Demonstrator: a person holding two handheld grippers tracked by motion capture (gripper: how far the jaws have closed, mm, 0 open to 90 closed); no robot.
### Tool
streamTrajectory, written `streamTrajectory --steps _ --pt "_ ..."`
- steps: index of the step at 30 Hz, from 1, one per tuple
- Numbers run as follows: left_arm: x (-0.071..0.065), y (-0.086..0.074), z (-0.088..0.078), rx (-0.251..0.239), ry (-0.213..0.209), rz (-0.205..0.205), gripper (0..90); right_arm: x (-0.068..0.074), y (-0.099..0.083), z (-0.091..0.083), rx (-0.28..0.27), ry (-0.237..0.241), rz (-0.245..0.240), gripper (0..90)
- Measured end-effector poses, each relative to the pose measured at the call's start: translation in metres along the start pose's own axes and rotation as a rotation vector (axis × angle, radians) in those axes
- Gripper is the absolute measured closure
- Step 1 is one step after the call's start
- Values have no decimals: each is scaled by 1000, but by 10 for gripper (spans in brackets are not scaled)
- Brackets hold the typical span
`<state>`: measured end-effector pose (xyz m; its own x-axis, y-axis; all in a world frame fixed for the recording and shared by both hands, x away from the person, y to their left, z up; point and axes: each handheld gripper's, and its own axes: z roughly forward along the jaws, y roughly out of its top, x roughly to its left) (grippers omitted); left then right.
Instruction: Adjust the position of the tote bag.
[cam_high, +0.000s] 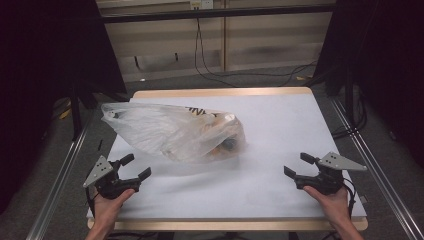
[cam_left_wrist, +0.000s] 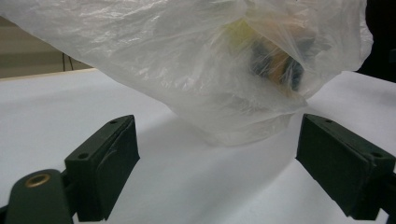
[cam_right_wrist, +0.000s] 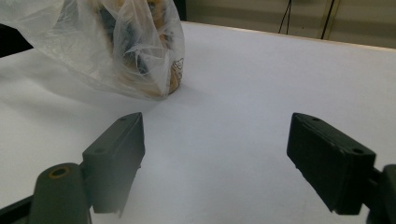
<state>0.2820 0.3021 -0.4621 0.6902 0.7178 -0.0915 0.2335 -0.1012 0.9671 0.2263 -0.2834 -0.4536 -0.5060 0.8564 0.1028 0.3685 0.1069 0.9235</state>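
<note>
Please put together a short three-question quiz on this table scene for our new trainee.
1. True or false: the left hand-held gripper is clamped on the plastic bag.
2. Which hand-held gripper is nearer the bag? A) left B) right
3. Fill in: the bag lies on the white ____.

Key:
1. False; both grippers are open and hold nothing.
2. A; in the high view the left one sits just below the bag.
3. Table; the bag is translucent, with dark and orange items inside.
</note>
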Motion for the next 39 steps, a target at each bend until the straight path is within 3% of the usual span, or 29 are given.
streamTrajectory --steps 1,5,6,11,22,26,29,39 --pt "-1 0 1 0 -8 -7 134 0 0 0 4 4 5 211" --pt "0 0 0 28 -10 28 162 -1 0 0 18 22 8 245" --pt "-2 0 1 27 -8 8 164 -1 0 0 22 29 8 260" --pt "-2 0 0 41 -30 1 211 -1 1 1 43 58 15 306" --pt "-8 2 0 55 -50 12 296 3 3 7 72 127 6 447" --pt "-10 3 -4 56 -76 27 333 9 6 9 80 147 -19 493" --pt "-11 3 -5 56 -73 32 354 13 8 8 81 161 -25 505" --pt "-18 8 -3 71 -120 38 443 38 20 23 101 288 -71 590"
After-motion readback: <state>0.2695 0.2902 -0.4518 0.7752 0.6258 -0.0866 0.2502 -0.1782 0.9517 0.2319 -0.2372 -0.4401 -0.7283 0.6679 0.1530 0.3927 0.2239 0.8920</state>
